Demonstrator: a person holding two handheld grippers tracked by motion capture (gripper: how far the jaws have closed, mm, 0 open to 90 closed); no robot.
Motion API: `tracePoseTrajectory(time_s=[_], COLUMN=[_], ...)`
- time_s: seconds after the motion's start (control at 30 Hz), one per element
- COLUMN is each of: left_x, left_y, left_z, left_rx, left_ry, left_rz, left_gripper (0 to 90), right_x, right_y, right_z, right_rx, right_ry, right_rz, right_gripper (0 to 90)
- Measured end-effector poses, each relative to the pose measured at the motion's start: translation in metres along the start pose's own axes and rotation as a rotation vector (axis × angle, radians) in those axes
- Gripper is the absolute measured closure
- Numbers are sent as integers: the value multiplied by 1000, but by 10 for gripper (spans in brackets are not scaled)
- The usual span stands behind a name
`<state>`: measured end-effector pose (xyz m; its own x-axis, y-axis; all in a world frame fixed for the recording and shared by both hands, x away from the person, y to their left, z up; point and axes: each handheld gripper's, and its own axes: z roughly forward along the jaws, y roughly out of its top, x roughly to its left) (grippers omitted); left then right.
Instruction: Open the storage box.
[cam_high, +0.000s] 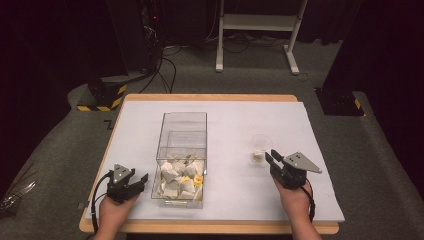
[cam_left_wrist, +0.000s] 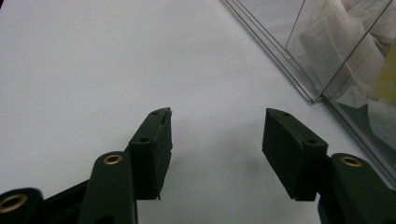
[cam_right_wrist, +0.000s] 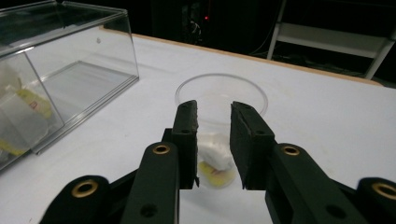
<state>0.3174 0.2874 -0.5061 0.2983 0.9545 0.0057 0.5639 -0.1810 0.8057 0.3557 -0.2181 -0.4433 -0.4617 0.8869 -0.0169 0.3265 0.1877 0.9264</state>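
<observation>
High overhead, tongs views close, box (cam_high: 182, 155) perhaps shared

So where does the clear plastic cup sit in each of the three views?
High view: the clear cup stands right of centre on the white sheet, just beyond the right tool.
Left gripper view: the cup is not in it.
Right gripper view: the cup is at centre, behind the open jaws, with a tea bag inside.
Shared landmark: the clear box of tea bags.

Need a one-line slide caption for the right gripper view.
Right tool open at a clear cup holding a tea bag, clear box to its left.
</observation>
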Motion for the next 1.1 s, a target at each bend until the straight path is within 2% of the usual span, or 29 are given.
tracePoseTrajectory(time_s=[0.1,0.3,0.33,0.43,0.47,0.63,0.8,1.1], left_x=[-1,-2,-3,-7,-9,-13,-18,-23], left_y=[0,-1,0,2,3,6,9,11], left_z=[-1,-6,-8,-13,-15,-23,-35,-63], left_rx=[-7,-28,-36,-54,-59,-87,-125,-201], left_ry=[4,-9,-17,-24,-25,-48,-75,-95], left_rz=[12,10,2,8,22,27,29,31], left_gripper=[430,463,463,463,464,486,489,490], right_x=[3,8,8,9,9,9,9,11], right_y=[-6,-22,-24,-30,-30,-37,-41,-44], right_z=[-2,-4,-4,-4,-4,-3,0,5], right_rx=[27,75,78,90,91,98,116,137], right_ry=[19,41,42,46,47,38,43,50], right_rz=[3,-3,-5,0,-3,-4,0,-21], right_gripper=[701,681,681,676,676,670,670,665])
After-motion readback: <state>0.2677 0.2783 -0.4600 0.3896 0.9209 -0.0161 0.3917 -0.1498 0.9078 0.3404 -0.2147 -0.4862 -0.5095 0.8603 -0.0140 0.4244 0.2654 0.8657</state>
